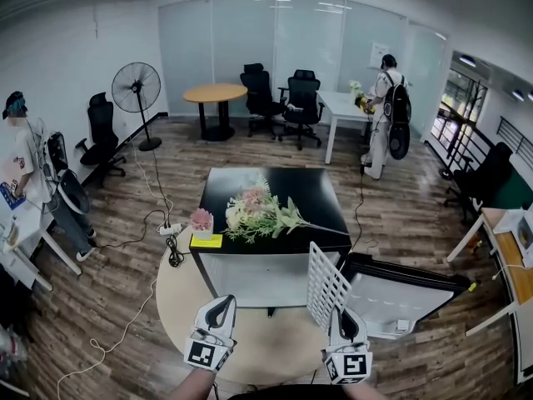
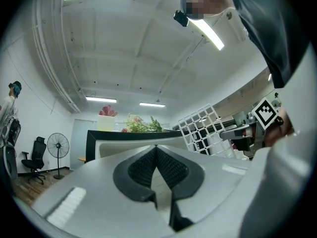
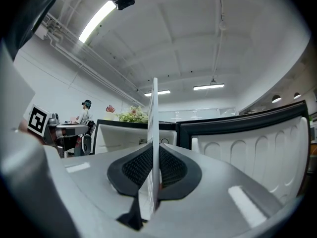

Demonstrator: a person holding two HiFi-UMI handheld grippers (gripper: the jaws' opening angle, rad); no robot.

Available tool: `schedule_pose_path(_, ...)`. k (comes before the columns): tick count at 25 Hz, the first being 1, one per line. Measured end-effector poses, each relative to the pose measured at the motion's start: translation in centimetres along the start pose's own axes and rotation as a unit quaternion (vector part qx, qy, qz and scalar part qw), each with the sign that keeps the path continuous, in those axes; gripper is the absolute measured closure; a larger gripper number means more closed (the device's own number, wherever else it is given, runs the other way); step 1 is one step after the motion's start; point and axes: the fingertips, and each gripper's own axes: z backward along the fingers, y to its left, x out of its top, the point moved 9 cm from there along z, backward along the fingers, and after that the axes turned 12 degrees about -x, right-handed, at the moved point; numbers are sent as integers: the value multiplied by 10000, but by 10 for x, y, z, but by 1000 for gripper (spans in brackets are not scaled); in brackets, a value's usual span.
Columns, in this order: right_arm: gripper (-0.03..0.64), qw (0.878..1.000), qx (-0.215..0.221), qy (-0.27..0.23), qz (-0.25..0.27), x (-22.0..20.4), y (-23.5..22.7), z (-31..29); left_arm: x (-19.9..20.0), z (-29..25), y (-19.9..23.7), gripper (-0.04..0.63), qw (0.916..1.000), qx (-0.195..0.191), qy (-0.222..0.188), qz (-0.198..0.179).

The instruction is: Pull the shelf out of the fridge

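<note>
The white grid shelf (image 1: 326,287) stands on edge in front of the small fridge (image 1: 258,275), clear of its open cavity. My right gripper (image 1: 342,312) is shut on the shelf's lower edge; in the right gripper view the shelf (image 3: 154,133) runs edge-on between the pads. My left gripper (image 1: 221,303) hangs left of it in front of the fridge, shut with nothing in it. In the left gripper view its tips (image 2: 156,148) meet, and the shelf (image 2: 200,130) shows to the right.
The fridge door (image 1: 400,294) hangs open to the right. Artificial flowers (image 1: 258,211) and a small pink plant (image 1: 201,221) lie on the black fridge top. A round table (image 1: 179,307) sits below. Cables and a power strip (image 1: 169,228) lie at the left.
</note>
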Motion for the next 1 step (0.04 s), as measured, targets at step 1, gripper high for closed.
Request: schedule_pose_path(1, 583, 10000, -8, 4, -18, 0, -1, -1, 0, -1, 0, 595, 10000, -8, -17, 1)
